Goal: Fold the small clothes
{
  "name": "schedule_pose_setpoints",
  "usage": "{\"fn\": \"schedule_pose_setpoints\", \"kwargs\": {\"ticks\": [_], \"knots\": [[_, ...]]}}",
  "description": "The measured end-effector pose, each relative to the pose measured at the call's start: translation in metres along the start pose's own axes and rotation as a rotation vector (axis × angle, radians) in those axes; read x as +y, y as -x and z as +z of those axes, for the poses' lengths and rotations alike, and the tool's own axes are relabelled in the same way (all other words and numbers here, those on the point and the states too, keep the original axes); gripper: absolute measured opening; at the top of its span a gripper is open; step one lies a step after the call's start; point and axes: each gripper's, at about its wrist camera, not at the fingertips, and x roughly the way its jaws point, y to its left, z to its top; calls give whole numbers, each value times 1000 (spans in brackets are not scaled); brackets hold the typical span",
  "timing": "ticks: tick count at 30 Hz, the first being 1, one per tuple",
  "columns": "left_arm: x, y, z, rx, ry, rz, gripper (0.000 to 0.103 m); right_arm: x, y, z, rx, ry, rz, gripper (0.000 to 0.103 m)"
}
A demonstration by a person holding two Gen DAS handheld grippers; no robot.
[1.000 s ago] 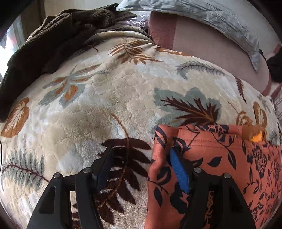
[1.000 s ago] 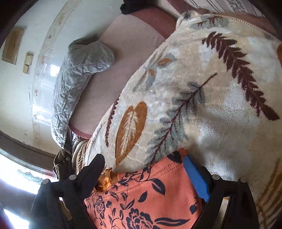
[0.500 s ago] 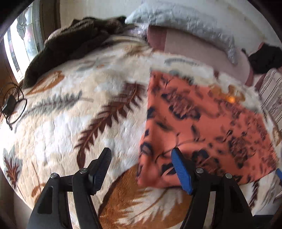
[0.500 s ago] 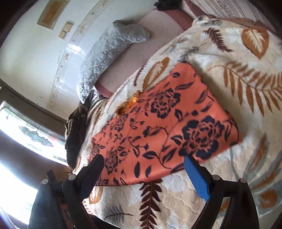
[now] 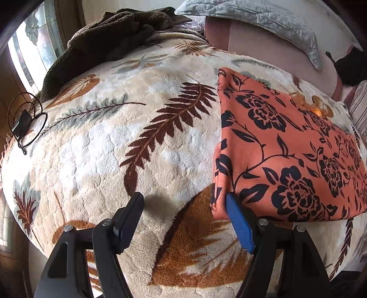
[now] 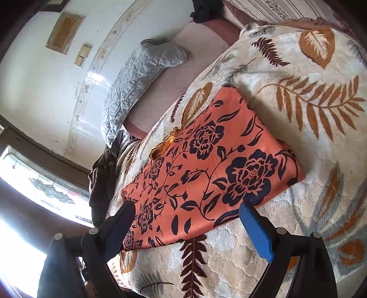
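An orange garment with dark blue flowers (image 5: pixel 286 149) (image 6: pixel 206 169) lies folded flat as a rectangle on the leaf-patterned blanket (image 5: pixel 114 149) (image 6: pixel 309 114). An orange frilly trim (image 6: pixel 165 144) peeks out at its far edge. My left gripper (image 5: pixel 183 201) hovers over the bare blanket by the garment's near left corner; its jaws are opening, nothing between them, and its blue finger (image 5: pixel 238 224) overlaps the cloth's edge in the picture. My right gripper (image 6: pixel 185 211) stands open above the garment's near edge, holding nothing.
A dark brown fleece (image 5: pixel 110 34) is heaped at the blanket's far left. A grey quilted pillow (image 5: pixel 263 16) (image 6: pixel 137 75) lies on the pink sheet (image 6: pixel 183 68) by the wall. A black cable and charger (image 5: pixel 23 121) sit at the left edge by a window.
Both grippers let go of the garment's edge and pulled back toward me. The garment now lies flat on the blanket, folded. Both views show much more of the bed.
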Motion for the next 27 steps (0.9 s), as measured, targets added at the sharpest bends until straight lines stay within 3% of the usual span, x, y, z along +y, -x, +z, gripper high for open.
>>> {"fn": "schedule_pose_setpoints", "kwargs": {"ticks": [9,15,21,27], "knots": [[-15,43,19,-183,5,-11,75,-14,0,7,-22,-51,32,93],[-35,39,22,-174,11,-27,75,-21,0,9,-24,-84,28,93],[-81,42,24,-199,-47,-80,75,-38,5,11,-30,-152,13,93],[-126,31,24,-172,-101,-120,75,-49,1,12,-10,-203,6,93]]}}
